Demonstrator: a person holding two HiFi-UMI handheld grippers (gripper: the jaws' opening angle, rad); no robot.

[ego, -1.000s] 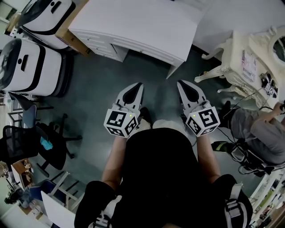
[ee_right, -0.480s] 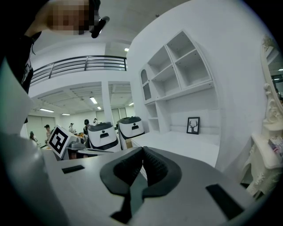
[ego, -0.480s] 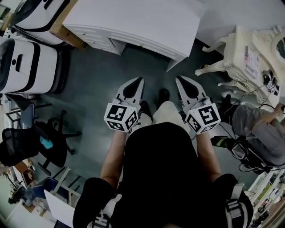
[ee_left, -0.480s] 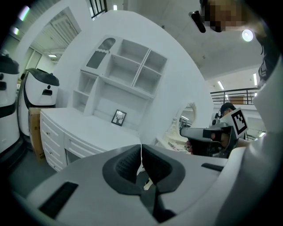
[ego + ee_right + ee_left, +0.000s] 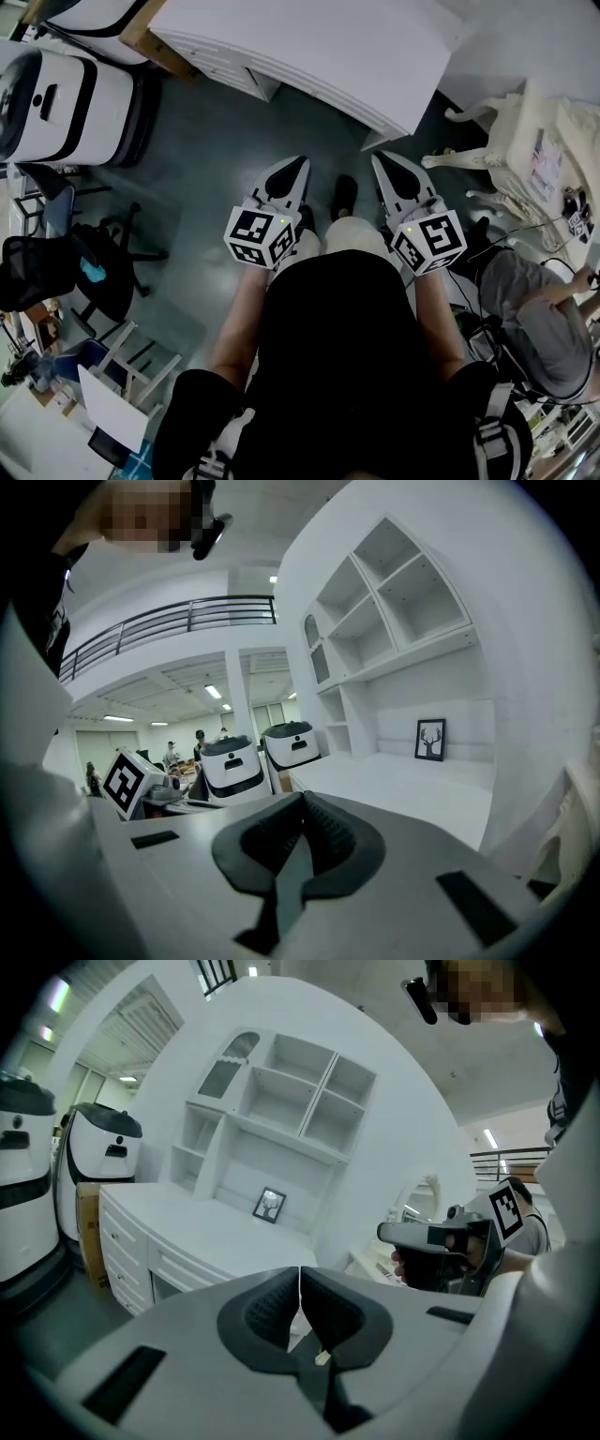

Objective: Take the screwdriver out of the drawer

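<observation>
No screwdriver shows in any view. The white desk [image 5: 309, 47] stands ahead of me, and its drawers [image 5: 220, 67] on the left side are closed. In the left gripper view the same drawer fronts [image 5: 127, 1241] run below the desk top. My left gripper [image 5: 302, 161] is held out over the floor short of the desk, shut and empty, its pads meeting [image 5: 300, 1271]. To its right, my right gripper [image 5: 377, 157] is level with it, also shut with nothing between its jaws [image 5: 302, 797].
A shelf hutch with a small framed picture [image 5: 269, 1205] sits on the desk. White rounded machines [image 5: 66, 94] and a cardboard box [image 5: 150, 42] stand at the left, with a black office chair [image 5: 56, 272] nearer. An ornate cream table [image 5: 534, 141] and a seated person [image 5: 534, 300] are at the right.
The person carrying the grippers has stepped forward, so both grippers have moved nearer the desk. Both have stayed shut and empty.
</observation>
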